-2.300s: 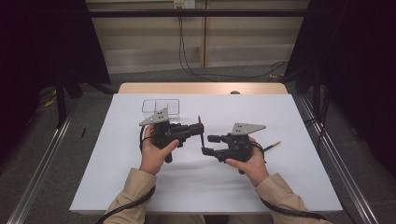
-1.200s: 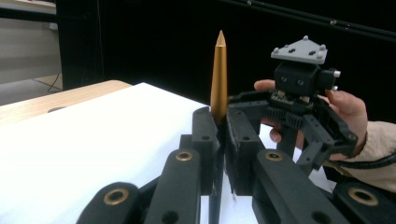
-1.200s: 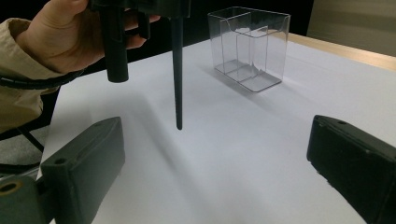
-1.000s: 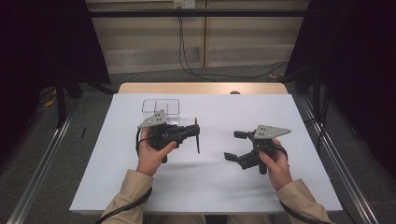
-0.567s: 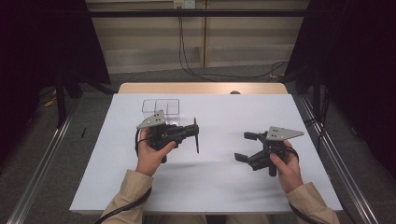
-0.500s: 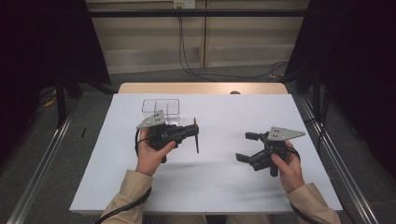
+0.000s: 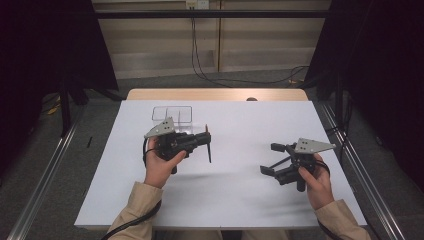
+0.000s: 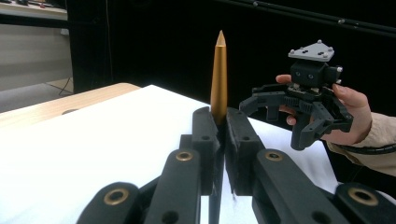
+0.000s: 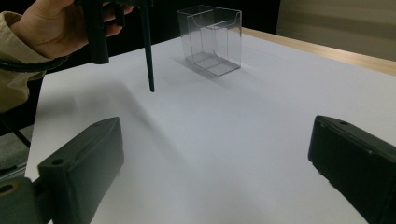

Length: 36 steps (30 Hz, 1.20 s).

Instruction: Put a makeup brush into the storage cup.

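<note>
Right gripper (image 7: 272, 159) has pulled away rightward, fingers apart, empty; left gripper (image 7: 207, 141) keeps fingers clamped on pen (image 8: 218, 77). Handover looks done; clear holder (image 7: 172, 114) likely next.

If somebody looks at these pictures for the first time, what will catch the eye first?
Probably the thin pen with a gold upper end, clamped upright in the left gripper over the middle of the white table. The right gripper, jaws wide and holding nothing, is at the table's right; a clear plastic box stands behind.

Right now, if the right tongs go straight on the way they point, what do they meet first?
Probably the pen hanging from the left tongs; the clear box stands farther along. Depth is unclear, so the open right tongs might pass beside the pen.
</note>
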Tool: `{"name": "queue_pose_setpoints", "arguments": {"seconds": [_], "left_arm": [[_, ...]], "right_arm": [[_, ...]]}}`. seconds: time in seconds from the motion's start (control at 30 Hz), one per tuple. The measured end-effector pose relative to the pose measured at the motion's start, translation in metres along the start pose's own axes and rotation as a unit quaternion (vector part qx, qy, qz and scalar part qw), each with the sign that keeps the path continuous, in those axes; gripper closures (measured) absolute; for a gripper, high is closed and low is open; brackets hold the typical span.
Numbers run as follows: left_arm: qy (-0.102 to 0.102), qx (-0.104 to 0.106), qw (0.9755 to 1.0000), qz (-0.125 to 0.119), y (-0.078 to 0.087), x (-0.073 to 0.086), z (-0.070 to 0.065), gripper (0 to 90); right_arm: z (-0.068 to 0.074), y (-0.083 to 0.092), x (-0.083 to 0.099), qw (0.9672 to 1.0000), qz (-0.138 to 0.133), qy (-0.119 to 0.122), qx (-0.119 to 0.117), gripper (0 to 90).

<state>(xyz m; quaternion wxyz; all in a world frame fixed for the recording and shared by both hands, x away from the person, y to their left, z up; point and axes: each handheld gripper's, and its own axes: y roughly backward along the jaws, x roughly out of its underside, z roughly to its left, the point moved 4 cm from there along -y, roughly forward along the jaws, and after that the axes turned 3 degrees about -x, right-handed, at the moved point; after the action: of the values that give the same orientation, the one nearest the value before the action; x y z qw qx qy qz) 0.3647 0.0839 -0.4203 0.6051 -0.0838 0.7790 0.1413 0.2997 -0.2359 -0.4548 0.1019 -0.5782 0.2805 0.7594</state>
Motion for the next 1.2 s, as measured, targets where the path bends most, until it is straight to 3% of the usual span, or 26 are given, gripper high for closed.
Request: {"name": "queue_pose_setpoints", "arguments": {"seconds": [0.73, 1.2], "left_arm": [[-0.010, -0.007, 0.9999, -0.001, 0.004, -0.004, 0.000, 83.6], [-0.011, -0.026, 0.9996, -0.003, 0.010, -0.005, 0.006, 83.7]], "right_arm": [[-0.005, 0.027, 0.013, 0.9998, 0.000, -0.009, 0.017, 2.6], [-0.006, 0.043, 0.020, 0.9996, -0.009, -0.012, 0.023, 2.6]]}}
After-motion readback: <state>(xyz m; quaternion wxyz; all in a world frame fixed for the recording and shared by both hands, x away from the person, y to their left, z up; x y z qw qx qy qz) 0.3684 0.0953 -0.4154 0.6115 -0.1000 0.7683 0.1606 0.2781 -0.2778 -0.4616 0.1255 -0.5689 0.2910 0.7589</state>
